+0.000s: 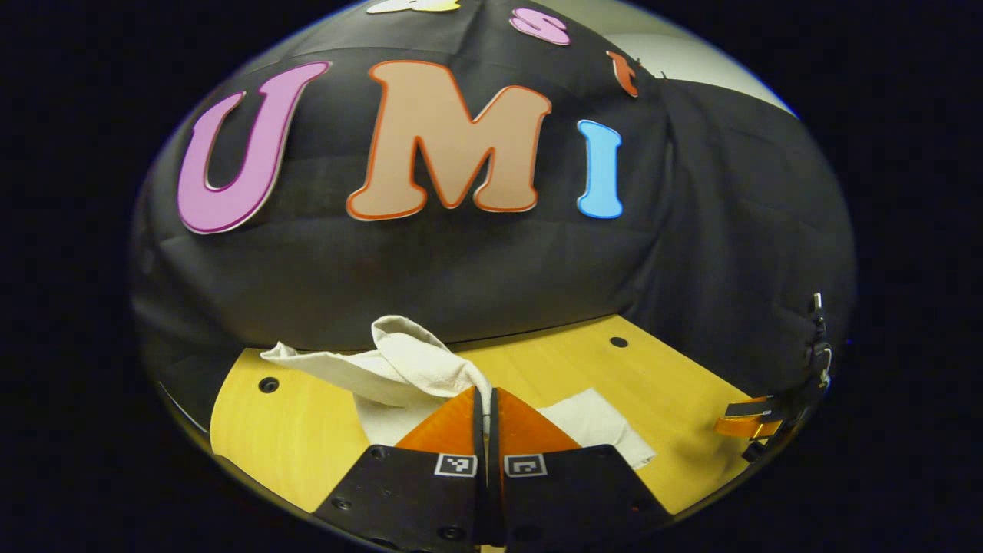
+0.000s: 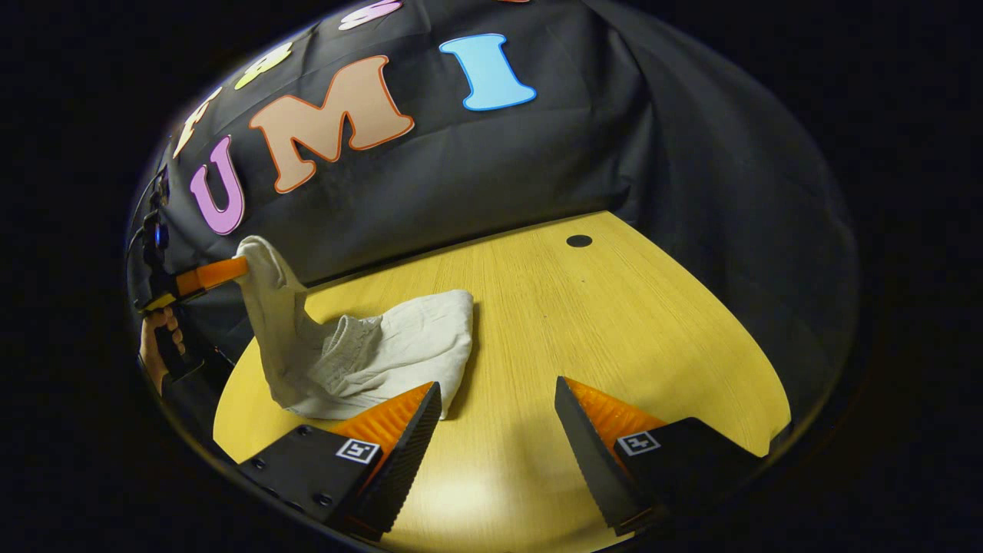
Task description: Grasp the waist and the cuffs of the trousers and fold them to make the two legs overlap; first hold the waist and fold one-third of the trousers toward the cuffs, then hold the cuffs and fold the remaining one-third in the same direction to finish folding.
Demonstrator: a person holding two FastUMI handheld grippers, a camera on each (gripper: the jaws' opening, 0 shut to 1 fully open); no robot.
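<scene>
Cream trousers (image 1: 399, 369) lie bunched on the yellow table (image 1: 676, 392). My left gripper (image 1: 486, 395) is shut on one end of the cloth, which rises in a fold just beyond its tips. In the right gripper view that same left gripper (image 2: 230, 269) holds the end of the trousers (image 2: 384, 346) lifted off the table at the far left, while the rest lies folded on the wood. My right gripper (image 2: 498, 388) stands open low over the table (image 2: 614, 307), its left finger beside the trousers' near edge, nothing between the fingers. It also shows as the right gripper (image 1: 749, 421) at the right edge.
The black cloth wall closes the table's back and right side. Small round holes (image 2: 578, 240) (image 1: 268, 384) mark the tabletop. A hand (image 2: 157, 338) grips the left gripper's handle at the far left.
</scene>
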